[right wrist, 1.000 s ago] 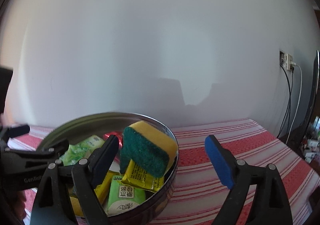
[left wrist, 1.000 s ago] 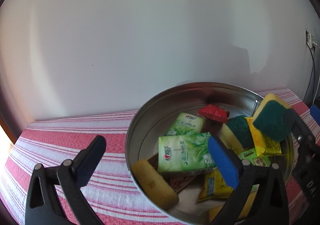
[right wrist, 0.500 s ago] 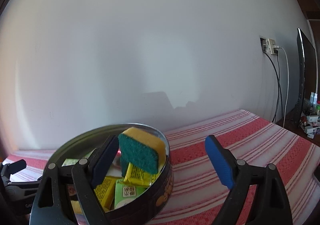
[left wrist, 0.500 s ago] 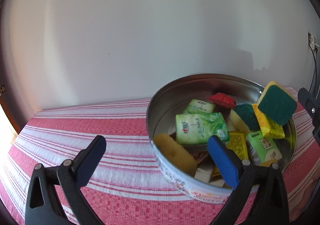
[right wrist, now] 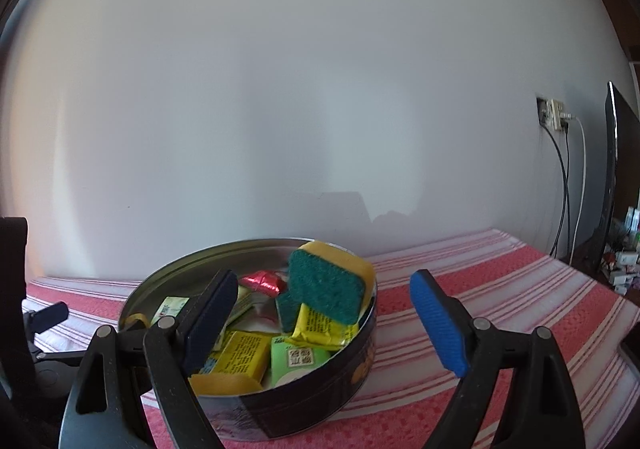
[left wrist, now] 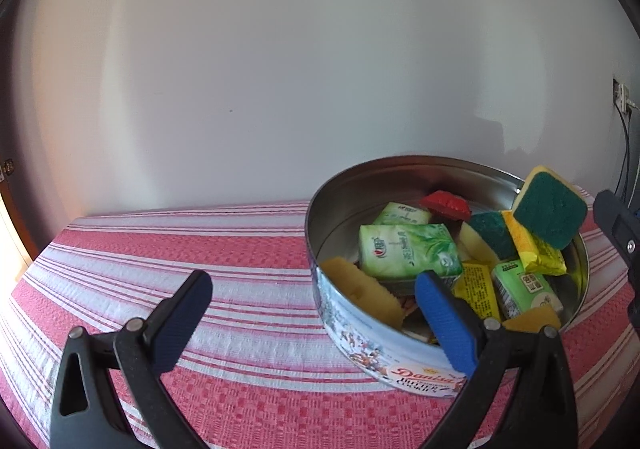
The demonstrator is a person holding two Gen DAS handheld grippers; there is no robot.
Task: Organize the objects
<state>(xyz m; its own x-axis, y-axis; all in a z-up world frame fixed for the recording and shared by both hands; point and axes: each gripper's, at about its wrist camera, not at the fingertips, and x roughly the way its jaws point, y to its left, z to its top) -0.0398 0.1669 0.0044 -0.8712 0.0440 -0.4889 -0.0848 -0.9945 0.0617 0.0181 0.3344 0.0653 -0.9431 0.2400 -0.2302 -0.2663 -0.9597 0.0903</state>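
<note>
On the striped bench (left wrist: 240, 249), nothing loose left, sponges (left wrist: 550, 207) and packets (left wrist: 406, 251) all heaped inside the cookie tin (left wrist: 360, 333); left tongs (left wrist: 312, 309) and right tongs (right wrist: 324, 313) both gaping wide, empty, so sorting seemingly finished.

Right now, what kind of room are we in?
Probably a room in someone's home: a table with a red striped cloth, a round cookie tin full of sponges and packets, and a wall socket with cables plugged in.

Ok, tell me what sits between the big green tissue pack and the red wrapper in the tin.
A smaller green tissue pack lies between the big green tissue pack and the red wrapper, seen in the left wrist view.
</note>
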